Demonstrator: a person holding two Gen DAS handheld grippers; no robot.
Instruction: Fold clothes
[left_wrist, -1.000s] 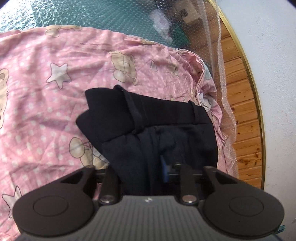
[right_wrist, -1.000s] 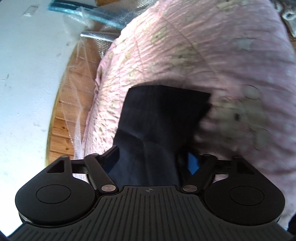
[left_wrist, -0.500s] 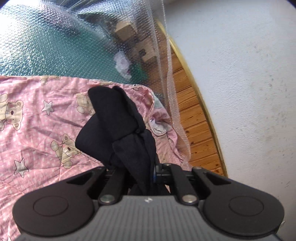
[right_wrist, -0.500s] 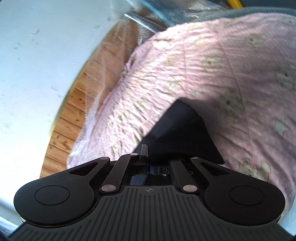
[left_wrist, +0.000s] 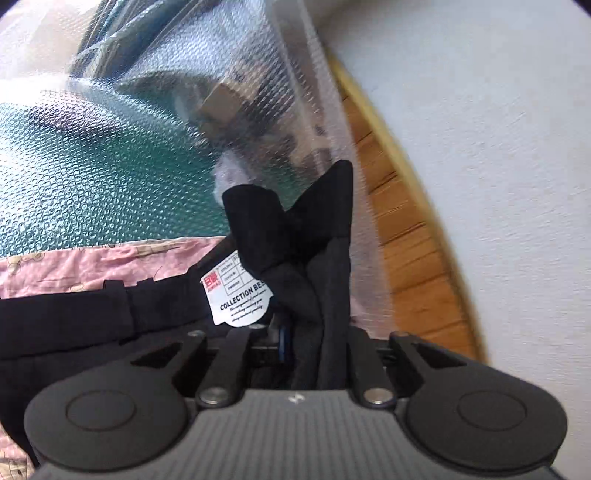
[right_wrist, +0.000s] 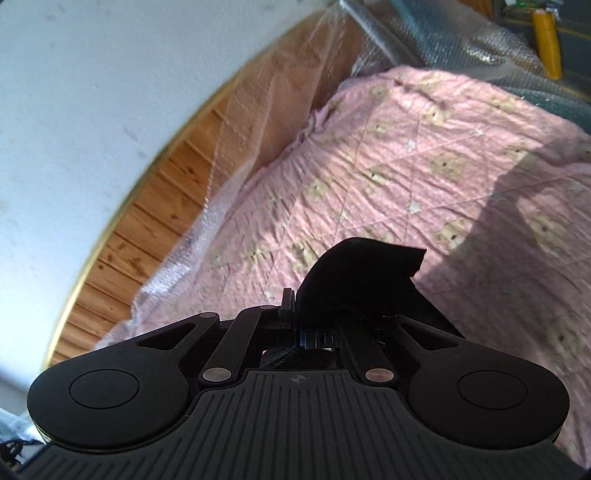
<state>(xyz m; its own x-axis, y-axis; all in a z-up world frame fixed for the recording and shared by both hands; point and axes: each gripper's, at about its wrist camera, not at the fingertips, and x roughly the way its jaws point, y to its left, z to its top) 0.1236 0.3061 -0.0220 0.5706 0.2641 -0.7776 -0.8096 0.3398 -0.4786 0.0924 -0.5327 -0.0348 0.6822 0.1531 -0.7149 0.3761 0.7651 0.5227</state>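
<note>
A black garment (left_wrist: 299, 258) with a waistband and a white label (left_wrist: 240, 295) hangs bunched from my left gripper (left_wrist: 306, 332), which is shut on its cloth. Its waistband runs off to the left over the pink bear-print blanket (left_wrist: 92, 266). In the right wrist view my right gripper (right_wrist: 314, 325) is shut on another corner of the black garment (right_wrist: 354, 269), which sticks up above the fingers. The pink blanket (right_wrist: 406, 184) lies below it. Both grippers' fingertips are hidden by cloth.
A green surface under bubble wrap (left_wrist: 92, 166) lies beyond the blanket. A wooden floor (left_wrist: 406, 240) and a white wall (left_wrist: 498, 147) are at the right. In the right wrist view the wooden floor (right_wrist: 147, 240) and the white wall (right_wrist: 92, 92) are at the left.
Both grippers closed on the black garment and lifted it off the blanket. The left view tilted up, and the garment's label and waistband came into sight.
</note>
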